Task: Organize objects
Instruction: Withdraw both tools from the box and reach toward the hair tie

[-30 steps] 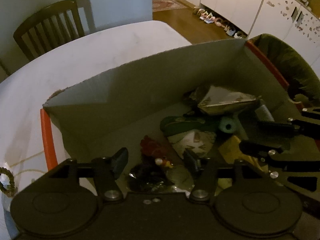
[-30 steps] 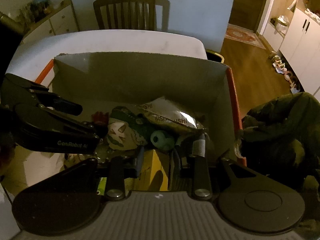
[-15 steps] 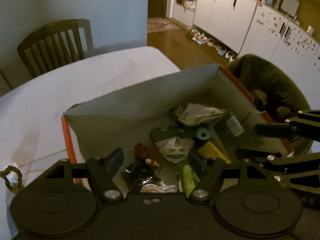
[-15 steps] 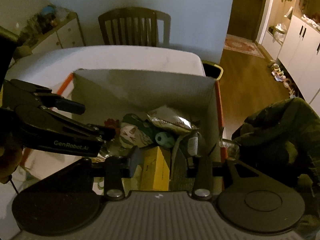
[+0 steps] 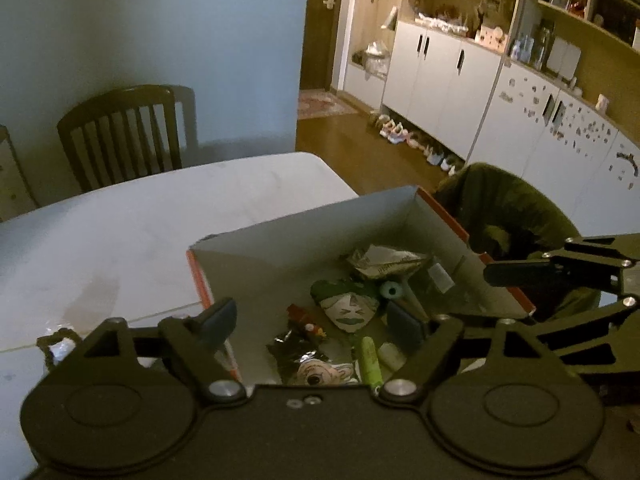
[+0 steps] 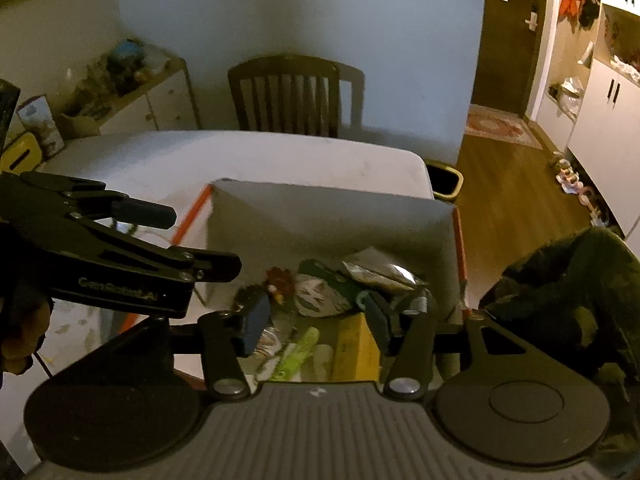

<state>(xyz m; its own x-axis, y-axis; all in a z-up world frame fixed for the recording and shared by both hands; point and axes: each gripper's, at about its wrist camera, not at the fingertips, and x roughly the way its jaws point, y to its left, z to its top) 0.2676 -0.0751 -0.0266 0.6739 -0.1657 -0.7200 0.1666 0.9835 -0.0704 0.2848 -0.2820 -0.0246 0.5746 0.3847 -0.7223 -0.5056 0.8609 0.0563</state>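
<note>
Our left hand-held gripper (image 5: pixel 312 322) is matt black, with two round discs on its body, silver screws at the finger pivots and dark blue-grey pads (image 5: pixel 218 318). Our right hand-held gripper (image 6: pixel 316 322) is alike, with a ribbed grey top. The left one's side carries faint grey lettering.

One orange-edged cardboard box (image 5: pixel 280 248). Inside it: one crumpled silver foil packet (image 5: pixel 384 262), one white-and-green face mask (image 5: pixel 350 312), one small teal ball (image 5: pixel 390 291), one lime-green tube (image 5: pixel 370 364), one yellow carton (image 6: pixel 354 344), one red toy figure (image 5: pixel 304 320) (others too dim to count). One white table (image 5: pixel 120 240). One dark wooden slat-back chair (image 5: pixel 120 136).
</note>
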